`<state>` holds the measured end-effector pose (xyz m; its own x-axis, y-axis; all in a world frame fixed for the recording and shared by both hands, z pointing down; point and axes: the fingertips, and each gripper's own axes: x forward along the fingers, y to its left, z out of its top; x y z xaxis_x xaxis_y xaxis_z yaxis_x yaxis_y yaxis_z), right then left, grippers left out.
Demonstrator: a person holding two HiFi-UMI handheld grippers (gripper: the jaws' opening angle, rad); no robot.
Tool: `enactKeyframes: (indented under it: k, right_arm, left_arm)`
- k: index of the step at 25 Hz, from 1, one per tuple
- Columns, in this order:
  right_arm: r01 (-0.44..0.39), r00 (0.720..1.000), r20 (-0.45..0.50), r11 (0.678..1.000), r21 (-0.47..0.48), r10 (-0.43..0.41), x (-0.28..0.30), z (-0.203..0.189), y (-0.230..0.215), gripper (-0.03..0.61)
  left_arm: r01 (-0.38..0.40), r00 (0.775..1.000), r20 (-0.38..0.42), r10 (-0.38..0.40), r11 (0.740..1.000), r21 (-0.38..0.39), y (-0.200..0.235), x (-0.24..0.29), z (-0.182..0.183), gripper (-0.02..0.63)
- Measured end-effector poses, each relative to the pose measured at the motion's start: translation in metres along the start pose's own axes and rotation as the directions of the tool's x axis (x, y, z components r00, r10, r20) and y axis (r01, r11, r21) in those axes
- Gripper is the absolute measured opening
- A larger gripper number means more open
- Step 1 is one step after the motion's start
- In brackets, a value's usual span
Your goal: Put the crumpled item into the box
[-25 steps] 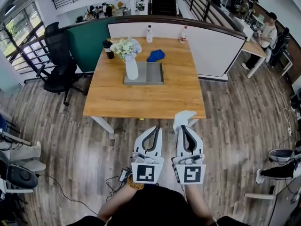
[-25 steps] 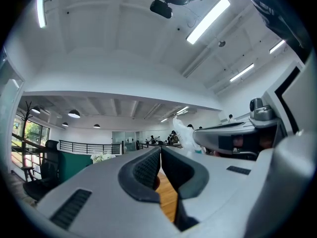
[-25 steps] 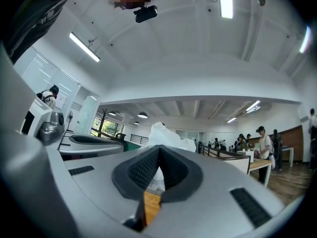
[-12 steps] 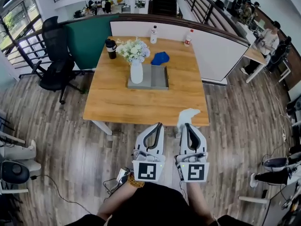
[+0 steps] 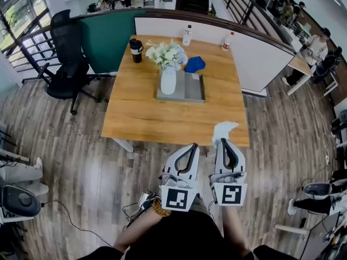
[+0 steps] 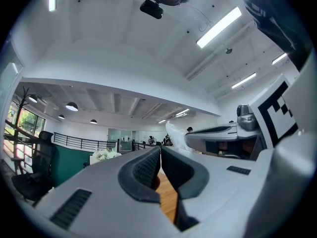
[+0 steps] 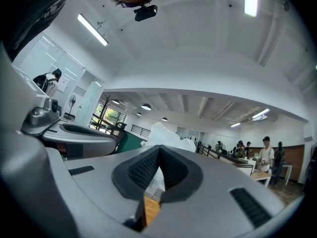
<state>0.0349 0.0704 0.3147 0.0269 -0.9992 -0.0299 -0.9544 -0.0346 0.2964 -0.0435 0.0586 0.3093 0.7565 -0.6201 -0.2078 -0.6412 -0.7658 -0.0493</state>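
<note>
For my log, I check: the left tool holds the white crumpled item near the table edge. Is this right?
No. The right tool holds the white crumpled item near the table edge; the right gripper view shows it between the jaws.

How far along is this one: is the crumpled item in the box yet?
Done: the white crumpled item is picked up, pinched in the right gripper's jaws. In hand: it is held at the near side of the table, well short of the grey box. Left: carry it over and release it there. The left gripper is shut on nothing. A blue crumpled item lies beside the box.
</note>
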Motion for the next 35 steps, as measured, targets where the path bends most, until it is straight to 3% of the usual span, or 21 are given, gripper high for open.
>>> enactKeyframes:
  k: [5,11,26,35]
  right_arm:
    - [0.000,1.000,-0.027,1.000,-0.018,0.000,0.010,-0.006,-0.002,0.005]
    - [-0.008,0.998,-0.067,1.000,-0.026,0.006,0.021,-0.024,-0.003,0.005]
    - [-0.006,1.000,-0.025,1.000,0.027,0.007,0.083,-0.042,-0.036,0.005]
    - [0.010,1.000,0.001,0.999,0.048,-0.010,0.128,-0.061,-0.083,0.005]
  left_arm:
    - [0.038,0.999,0.025,-0.037,0.999,-0.023,-0.003,0.007,0.002,0.023]
    - [0.019,1.000,0.016,-0.018,0.999,-0.048,0.011,0.013,-0.009,0.023]
    - [0.034,0.999,-0.018,-0.034,0.999,0.019,0.027,0.072,-0.026,0.023]
    - [0.039,0.999,-0.017,-0.038,0.998,0.057,0.029,0.133,-0.034,0.023]
